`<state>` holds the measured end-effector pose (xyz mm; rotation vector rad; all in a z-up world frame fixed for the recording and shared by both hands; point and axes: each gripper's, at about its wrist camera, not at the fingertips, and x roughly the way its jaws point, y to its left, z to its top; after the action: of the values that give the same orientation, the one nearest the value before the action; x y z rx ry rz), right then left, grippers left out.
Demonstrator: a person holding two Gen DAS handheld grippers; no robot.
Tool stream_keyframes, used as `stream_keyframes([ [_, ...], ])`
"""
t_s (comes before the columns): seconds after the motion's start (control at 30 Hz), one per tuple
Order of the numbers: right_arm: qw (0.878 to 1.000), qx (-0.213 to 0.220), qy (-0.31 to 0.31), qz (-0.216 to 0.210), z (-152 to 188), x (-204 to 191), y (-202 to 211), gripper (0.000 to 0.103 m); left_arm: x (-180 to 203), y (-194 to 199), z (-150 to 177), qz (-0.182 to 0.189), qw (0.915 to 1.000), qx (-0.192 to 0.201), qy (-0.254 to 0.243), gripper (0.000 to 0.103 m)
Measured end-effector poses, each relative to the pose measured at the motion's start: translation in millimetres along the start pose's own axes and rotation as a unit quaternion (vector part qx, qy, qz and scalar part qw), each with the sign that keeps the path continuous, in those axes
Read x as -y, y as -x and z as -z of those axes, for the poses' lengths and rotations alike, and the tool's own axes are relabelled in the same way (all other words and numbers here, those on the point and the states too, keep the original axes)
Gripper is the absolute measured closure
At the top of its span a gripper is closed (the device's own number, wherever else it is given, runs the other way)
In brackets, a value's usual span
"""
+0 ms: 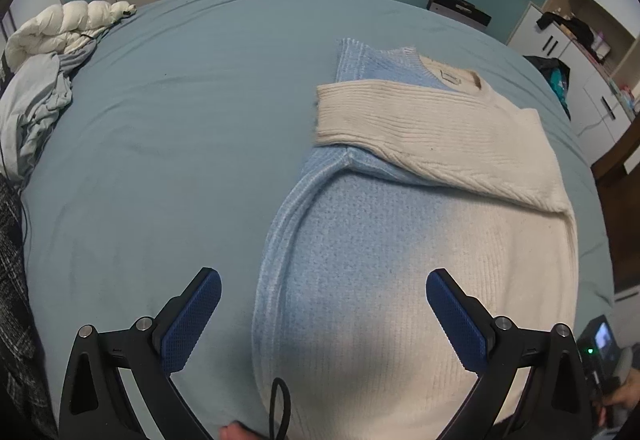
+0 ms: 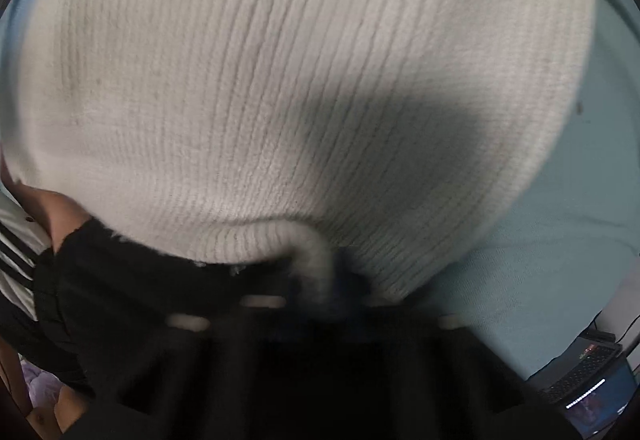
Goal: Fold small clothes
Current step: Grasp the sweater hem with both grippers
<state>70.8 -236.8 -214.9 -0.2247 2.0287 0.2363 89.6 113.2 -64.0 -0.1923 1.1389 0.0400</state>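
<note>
Most of the left wrist view is taken up by a bed covered with a pale blue sheet. On its right half lies a knit sweater, blue along its left side and fading to cream on the right, with the neck at the far end. One cream sleeve is folded across the chest, its cuff pointing left. At the bed's far left corner sits a heap of bedding, white on top of pale grey-blue. White cabinets stand against the wall to the right.

Nearer the camera, the left gripper hovers over the sweater's lower part with its blue-padded fingers spread wide, holding nothing.

From the right wrist view, cream ribbed knit fills nearly the whole picture. The right gripper is blurred and dark at the bottom; a fold of the sweater's edge bunches where its fingers meet, so it appears pinched on the sweater. A laptop shows at the lower right.
</note>
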Motion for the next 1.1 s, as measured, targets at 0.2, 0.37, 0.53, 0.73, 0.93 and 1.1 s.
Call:
stream_keyframes([
  [0.2, 0.972, 0.217, 0.012, -0.093, 20, 10, 111, 0.102, -2, 7, -2, 0.004, 0.9998, 0.017, 0.0, 0.0],
  [0.37, 0.909, 0.371, -0.09, -0.165, -9, 83, 165, 0.09, -11, 13, -11, 0.015, 0.9992, 0.034, 0.017, 0.0],
  [0.53, 0.878, 0.344, -0.291, -0.16, -38, 138, 92, 0.017, -17, 25, -12, 0.001, 0.9982, 0.057, -0.019, 0.0],
  [0.73, 0.86, 0.414, -0.262, -0.138, 9, 108, 40, 0.017, 37, -9, 12, -0.003, 0.9846, -0.017, -0.174, 0.0],
  [0.93, 0.875, 0.397, -0.244, -0.127, 0, 101, 43, 0.017, 117, -48, 63, -0.026, 0.9372, -0.096, -0.334, 0.0],
  [1.1, 0.88, 0.386, -0.247, -0.123, -15, 98, 63, 0.017, 144, -112, 91, -0.077, 0.9138, -0.186, -0.353, 0.0],
])
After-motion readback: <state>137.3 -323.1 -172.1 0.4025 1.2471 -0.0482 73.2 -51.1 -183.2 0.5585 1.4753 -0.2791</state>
